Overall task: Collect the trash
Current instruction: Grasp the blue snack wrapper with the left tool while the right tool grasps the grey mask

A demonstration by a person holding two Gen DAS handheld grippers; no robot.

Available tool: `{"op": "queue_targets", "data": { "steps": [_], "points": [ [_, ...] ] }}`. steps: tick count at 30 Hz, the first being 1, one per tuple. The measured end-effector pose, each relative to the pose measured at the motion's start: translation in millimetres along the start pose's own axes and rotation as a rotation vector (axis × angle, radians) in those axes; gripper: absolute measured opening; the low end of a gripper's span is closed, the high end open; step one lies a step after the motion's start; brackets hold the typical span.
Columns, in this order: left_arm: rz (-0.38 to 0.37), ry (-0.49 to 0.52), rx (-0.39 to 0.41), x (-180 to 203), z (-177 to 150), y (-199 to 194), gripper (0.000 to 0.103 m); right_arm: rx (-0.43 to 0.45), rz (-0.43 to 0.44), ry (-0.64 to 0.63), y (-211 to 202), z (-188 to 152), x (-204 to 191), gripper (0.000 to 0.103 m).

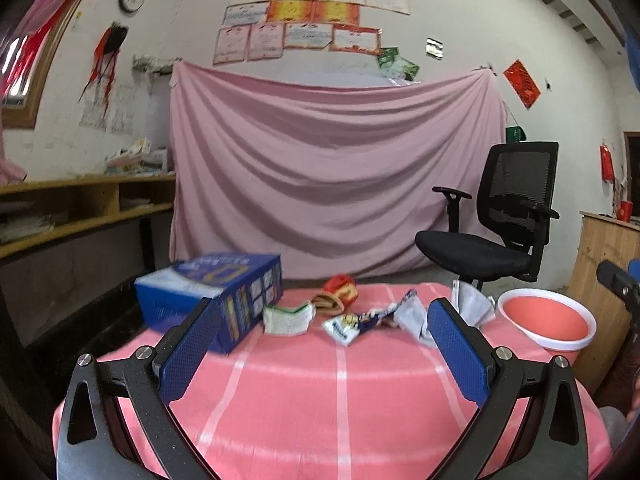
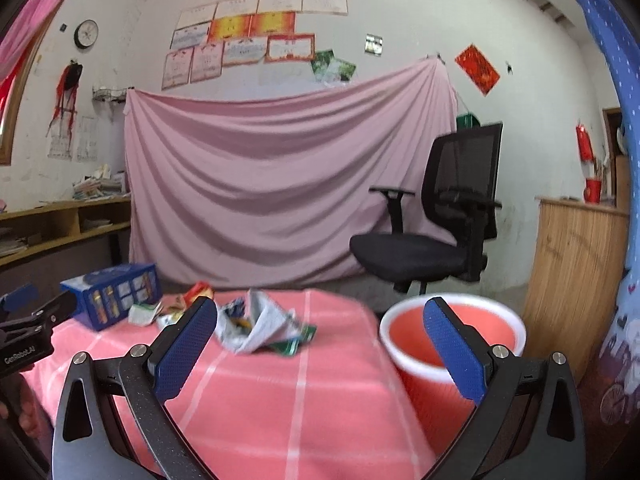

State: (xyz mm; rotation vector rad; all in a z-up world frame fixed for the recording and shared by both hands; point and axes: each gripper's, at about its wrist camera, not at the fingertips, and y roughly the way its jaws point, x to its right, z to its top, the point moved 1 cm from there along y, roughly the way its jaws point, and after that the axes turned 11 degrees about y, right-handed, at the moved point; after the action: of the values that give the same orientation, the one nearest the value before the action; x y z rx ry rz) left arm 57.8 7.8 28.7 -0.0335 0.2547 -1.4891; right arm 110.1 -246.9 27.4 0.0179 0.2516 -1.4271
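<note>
Several pieces of trash lie on the pink checked tablecloth (image 1: 304, 400): a blue carton (image 1: 208, 296), a green-white packet (image 1: 288, 318), a red-yellow wrapper (image 1: 338, 292), a blue-white wrapper (image 1: 356, 324) and a crumpled silver wrapper (image 1: 416, 316). A red bin with a white rim (image 1: 548, 320) stands at the table's right edge. My left gripper (image 1: 320, 344) is open and empty, short of the trash. My right gripper (image 2: 320, 344) is open and empty; the silver wrapper (image 2: 260, 324) lies ahead between its fingers, and the red bin (image 2: 452, 332) is behind the right finger (image 2: 456, 356).
A black office chair (image 1: 496, 220) stands behind the table before a pink hanging sheet (image 1: 320, 168). Wooden shelves (image 1: 80, 208) run along the left wall. A wooden cabinet (image 2: 576, 260) stands at the right. The left gripper shows at the left edge of the right wrist view (image 2: 28, 328).
</note>
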Motion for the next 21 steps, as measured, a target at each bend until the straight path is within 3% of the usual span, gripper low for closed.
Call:
{"op": "queue_targets", "data": {
  "steps": [6,9,13,21],
  "points": [
    [-0.009,0.074,0.047,7,13,28,0.102,0.062,0.025,0.024,23,17,0,0.103],
    [-0.019,0.099,0.036,8,14,47,0.102,0.051,0.030,0.036,41,20,-2,0.103],
    [-0.052,0.123,-0.013,7,12,75,0.102,-0.060,0.049,0.031,74,15,-9,0.103],
    [-0.147,0.140,-0.220,6,-4,138,0.101,-0.289,0.056,-0.016,128,-9,-17,0.103]
  ]
}}
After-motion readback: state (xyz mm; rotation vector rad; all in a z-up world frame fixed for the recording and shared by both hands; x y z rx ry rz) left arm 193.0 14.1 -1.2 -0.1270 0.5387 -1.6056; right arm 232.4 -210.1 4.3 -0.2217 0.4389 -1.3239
